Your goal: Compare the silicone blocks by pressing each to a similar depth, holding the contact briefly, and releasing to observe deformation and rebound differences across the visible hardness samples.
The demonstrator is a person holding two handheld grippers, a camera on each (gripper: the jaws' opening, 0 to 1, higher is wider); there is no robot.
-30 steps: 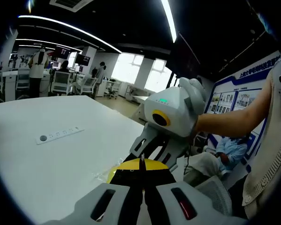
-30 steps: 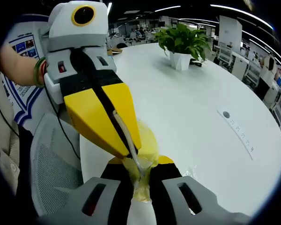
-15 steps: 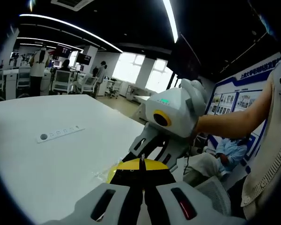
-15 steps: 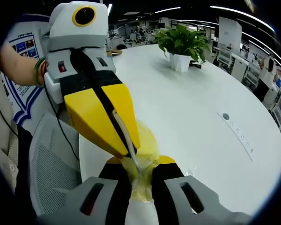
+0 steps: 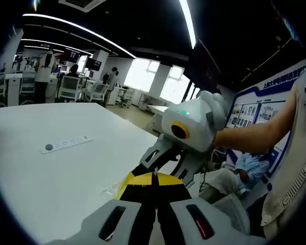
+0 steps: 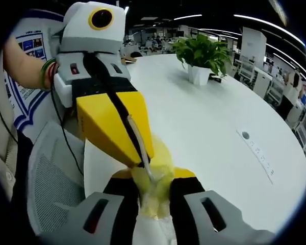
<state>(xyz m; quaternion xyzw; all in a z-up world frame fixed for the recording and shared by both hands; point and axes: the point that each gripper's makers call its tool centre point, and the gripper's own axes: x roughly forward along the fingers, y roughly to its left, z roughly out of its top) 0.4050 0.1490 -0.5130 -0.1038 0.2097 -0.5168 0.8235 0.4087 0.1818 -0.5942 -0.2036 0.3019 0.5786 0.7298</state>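
Yellow silicone block (image 6: 154, 176), in clear wrap: pinched between both tools above the white table (image 6: 214, 122) edge. Left gripper (image 6: 135, 158) pressed together on its wrap; right gripper (image 6: 154, 196) nipping the block (squeeze evenly, pause, release slowly).

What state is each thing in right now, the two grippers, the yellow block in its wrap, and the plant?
Left gripper: shut on the wrap.
Right gripper: shut on yellow silicone block.
Yellow silicone block: wrapped in clear film, held between both grippers.
Potted plant: upright on white table.
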